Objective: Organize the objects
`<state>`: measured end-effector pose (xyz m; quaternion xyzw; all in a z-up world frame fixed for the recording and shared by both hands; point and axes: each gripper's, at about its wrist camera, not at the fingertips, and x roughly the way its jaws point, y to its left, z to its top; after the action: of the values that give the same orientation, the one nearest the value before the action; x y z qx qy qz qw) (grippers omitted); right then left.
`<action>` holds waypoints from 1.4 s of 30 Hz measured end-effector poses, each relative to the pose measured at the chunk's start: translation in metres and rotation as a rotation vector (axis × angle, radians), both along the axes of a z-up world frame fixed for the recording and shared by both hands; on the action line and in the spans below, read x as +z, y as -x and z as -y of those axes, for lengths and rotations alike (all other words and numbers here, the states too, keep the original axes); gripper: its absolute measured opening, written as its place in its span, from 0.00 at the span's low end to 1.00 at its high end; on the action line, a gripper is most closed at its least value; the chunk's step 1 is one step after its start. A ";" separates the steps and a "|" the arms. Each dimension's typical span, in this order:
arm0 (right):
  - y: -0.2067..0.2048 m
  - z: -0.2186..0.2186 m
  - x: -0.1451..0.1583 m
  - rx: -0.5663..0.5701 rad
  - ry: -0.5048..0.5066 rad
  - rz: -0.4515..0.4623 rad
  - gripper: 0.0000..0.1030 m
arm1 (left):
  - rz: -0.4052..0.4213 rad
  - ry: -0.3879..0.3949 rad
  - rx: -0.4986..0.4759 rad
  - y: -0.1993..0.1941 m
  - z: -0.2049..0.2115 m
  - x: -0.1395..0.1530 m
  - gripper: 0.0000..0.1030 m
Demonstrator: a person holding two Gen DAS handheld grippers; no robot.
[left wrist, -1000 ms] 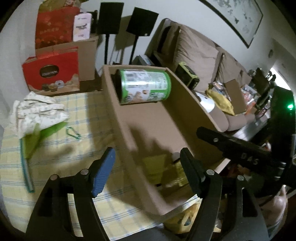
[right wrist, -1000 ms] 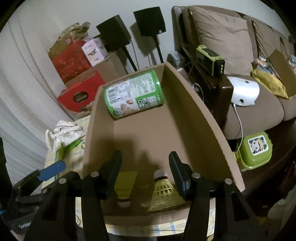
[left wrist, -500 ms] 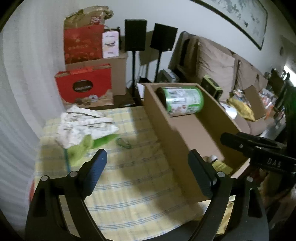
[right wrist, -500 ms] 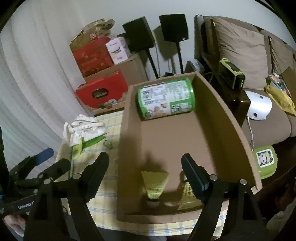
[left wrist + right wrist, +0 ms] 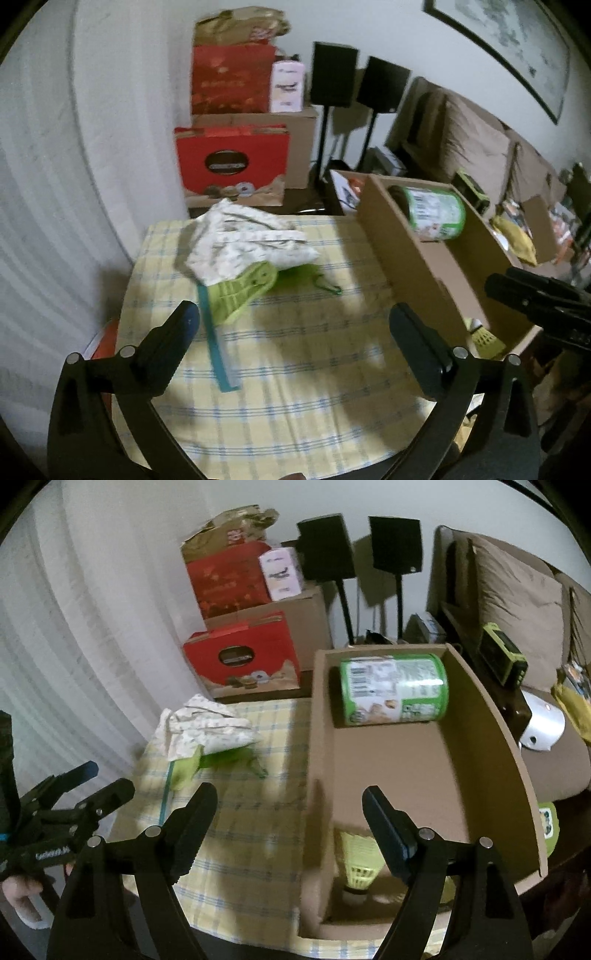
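A brown cardboard box sits on the right of the checked tablecloth. In it lie a green can at the far end and yellow shuttlecocks at the near end. The box, can and a shuttlecock also show in the left wrist view. My left gripper is open and empty above the cloth, near a green pouch, a white patterned cloth, a teal strip and a green carabiner. My right gripper is open and empty over the box's left wall.
Red gift boxes and cartons stand behind the table by the wall. Two black speakers on stands are beyond. A sofa with clutter lies to the right. A white curtain hangs at the left.
Both grippers have opened wide and pulled back from the box. The left one has swung left over the cloth. The shuttlecocks now lie free in the box.
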<state>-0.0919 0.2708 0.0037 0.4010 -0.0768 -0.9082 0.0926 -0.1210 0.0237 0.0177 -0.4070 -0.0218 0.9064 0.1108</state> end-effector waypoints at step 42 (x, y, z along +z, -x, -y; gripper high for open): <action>0.138 0.095 -0.118 0.055 0.194 0.243 0.31 | 0.092 0.002 0.031 0.041 0.052 -0.079 0.99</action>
<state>-0.2294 0.1755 -0.1145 0.4990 -0.1638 -0.8384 0.1459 -0.1624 -0.0282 -0.0608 -0.4477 -0.0324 0.8885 0.0951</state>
